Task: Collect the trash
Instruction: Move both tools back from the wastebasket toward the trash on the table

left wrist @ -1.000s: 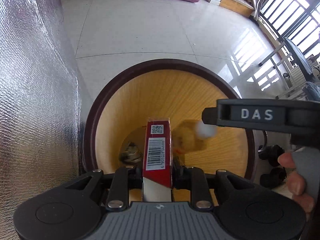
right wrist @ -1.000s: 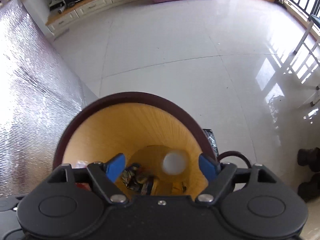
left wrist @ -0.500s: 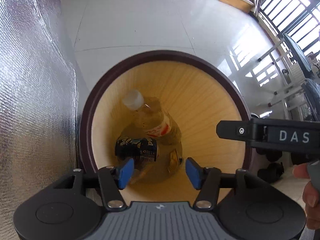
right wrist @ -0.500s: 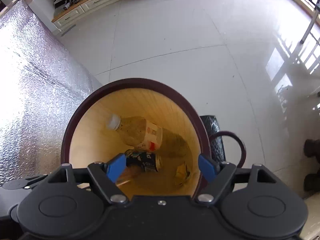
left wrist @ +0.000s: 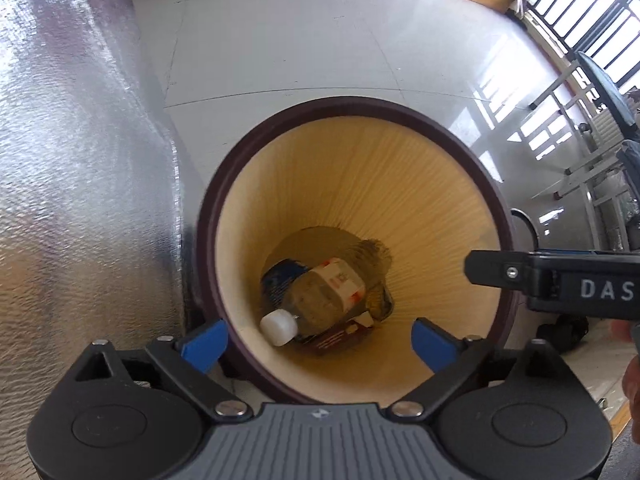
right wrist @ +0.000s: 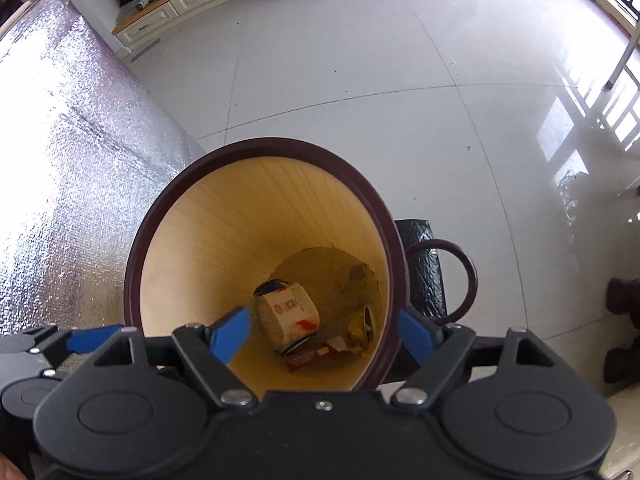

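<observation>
Since a second ago, the red carton has left the left gripper (left wrist: 318,342), whose empty jaws are opening over the bin (left wrist: 400,184), a tapered tub with a ribbed yellow wall and a dark rim. At its bottom lie a cloudy plastic bottle (left wrist: 324,300) and the carton (left wrist: 336,338).

From the right wrist, the right gripper (right wrist: 324,334) also hangs empty, jaws opening. The drop looks done; next calls for finding more trash.
</observation>
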Demonstrator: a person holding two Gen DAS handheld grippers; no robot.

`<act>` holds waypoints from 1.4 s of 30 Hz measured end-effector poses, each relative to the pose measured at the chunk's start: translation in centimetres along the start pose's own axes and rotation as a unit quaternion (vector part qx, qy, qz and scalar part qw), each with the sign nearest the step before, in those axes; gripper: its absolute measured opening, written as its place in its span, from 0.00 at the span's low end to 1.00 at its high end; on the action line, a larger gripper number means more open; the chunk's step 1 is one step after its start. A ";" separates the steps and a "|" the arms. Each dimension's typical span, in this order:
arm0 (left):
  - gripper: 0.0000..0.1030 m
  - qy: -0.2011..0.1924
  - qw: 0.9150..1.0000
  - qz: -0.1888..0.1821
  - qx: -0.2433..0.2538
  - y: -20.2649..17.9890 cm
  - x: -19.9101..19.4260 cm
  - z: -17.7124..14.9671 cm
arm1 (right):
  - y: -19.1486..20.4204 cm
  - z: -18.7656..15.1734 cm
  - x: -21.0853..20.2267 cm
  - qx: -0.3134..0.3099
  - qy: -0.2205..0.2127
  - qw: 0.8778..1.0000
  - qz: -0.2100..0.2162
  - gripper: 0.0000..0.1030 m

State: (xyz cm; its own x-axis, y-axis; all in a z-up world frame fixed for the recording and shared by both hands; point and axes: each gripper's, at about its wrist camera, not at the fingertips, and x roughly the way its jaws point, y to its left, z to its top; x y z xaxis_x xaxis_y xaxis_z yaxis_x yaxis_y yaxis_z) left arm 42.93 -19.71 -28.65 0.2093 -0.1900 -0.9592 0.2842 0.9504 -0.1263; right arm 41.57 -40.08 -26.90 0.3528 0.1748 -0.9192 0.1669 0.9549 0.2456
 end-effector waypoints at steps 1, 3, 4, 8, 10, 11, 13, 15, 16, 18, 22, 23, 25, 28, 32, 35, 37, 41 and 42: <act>0.99 0.000 1.000 0.003 -0.003 0.1 -0.2 -0.1 | 0.0 -0.2 -0.1 -0.002 -0.002 1.000 0.001 0.82; 1.00 -0.004 1.000 0.009 -0.010 0.4 -0.7 -0.3 | 0.0 -0.4 -0.4 -0.005 -0.007 1.000 0.006 0.84; 1.00 -0.006 1.000 0.011 -0.010 0.4 -0.9 -0.3 | 0.1 -0.5 -0.6 -0.006 -0.009 1.000 0.007 0.85; 1.00 -0.019 1.000 0.021 -0.007 0.7 -2.0 -0.6 | -0.1 -1.1 -1.9 -0.013 -0.021 1.000 0.003 0.95; 1.00 -0.026 0.999 0.024 -0.006 0.7 -2.7 -0.7 | -0.1 -1.6 -2.7 -0.022 -0.031 0.999 -0.002 0.98; 1.00 -0.028 0.999 0.025 -0.005 0.8 -3.1 -0.8 | -0.2 -1.8 -3.1 -0.025 -0.036 0.999 -0.004 0.98; 1.00 -0.031 0.999 0.029 -0.004 0.8 -3.8 -1.1 | -0.3 -2.2 -3.7 -0.027 -0.042 0.999 -0.005 1.00; 1.00 -0.032 0.999 0.032 -0.003 0.8 -4.4 -1.4 | -0.4 -2.4 -4.4 -0.027 -0.046 0.999 -0.003 1.00; 1.00 -0.031 0.999 0.033 -0.002 0.7 -4.8 -1.7 | -0.3 -2.6 -4.7 -0.026 -0.049 0.998 -0.005 1.00; 1.00 -0.034 0.999 0.031 -0.003 0.7 -5.5 -2.0 | 0.0 -3.0 -5.3 -0.030 -0.058 0.998 -0.010 1.00; 1.00 -0.047 0.999 0.028 -0.002 0.6 -7.4 -2.9 | 0.4 -3.7 -7.1 -0.032 -0.074 0.997 -0.014 1.00; 1.00 -0.050 0.998 0.026 -0.002 0.6 -8.0 -3.1 | 0.4 -3.9 -7.6 -0.031 -0.078 0.996 -0.017 1.00; 1.00 -0.056 0.998 0.024 -0.002 0.5 -9.0 -3.5 | 0.6 -4.4 -8.5 -0.028 -0.085 0.996 -0.024 1.00; 1.00 -0.064 0.998 0.022 0.001 0.2 -10.6 -4.3 | 0.3 -5.4 -9.9 -0.021 -0.094 0.995 -0.022 1.00; 1.00 -0.079 0.997 0.019 0.005 -0.2 -12.7 -5.3 | 0.0 -6.6 -11.6 -0.015 -0.105 0.994 -0.026 1.00; 1.00 -0.090 0.996 0.016 0.006 -0.4 -14.4 -6.1 | -0.1 -7.7 -12.6 -0.011 -0.110 0.993 -0.031 1.00; 1.00 -0.099 0.995 0.014 0.010 -0.6 -15.6 -6.6 | -0.1 -8.5 -13.6 -0.012 -0.115 0.993 -0.034 1.00; 1.00 -0.121 0.993 0.010 0.014 -1.0 -18.0 -7.6 | 0.2 -9.8 -15.8 -0.017 -0.134 0.990 -0.038 1.00; 1.00 -0.126 0.992 0.008 0.015 -1.0 -18.7 -7.9 | 0.4 -10.1 -16.5 -0.020 -0.139 0.989 -0.038 1.00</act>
State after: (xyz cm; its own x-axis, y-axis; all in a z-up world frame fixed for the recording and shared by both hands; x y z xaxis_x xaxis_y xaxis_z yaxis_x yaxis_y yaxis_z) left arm 31.40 -15.15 -12.62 0.4403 -0.2335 -0.8669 0.3054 0.9470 -0.1000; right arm 26.51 -40.18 -14.81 0.5817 0.0334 -0.8127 0.1692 0.9723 0.1611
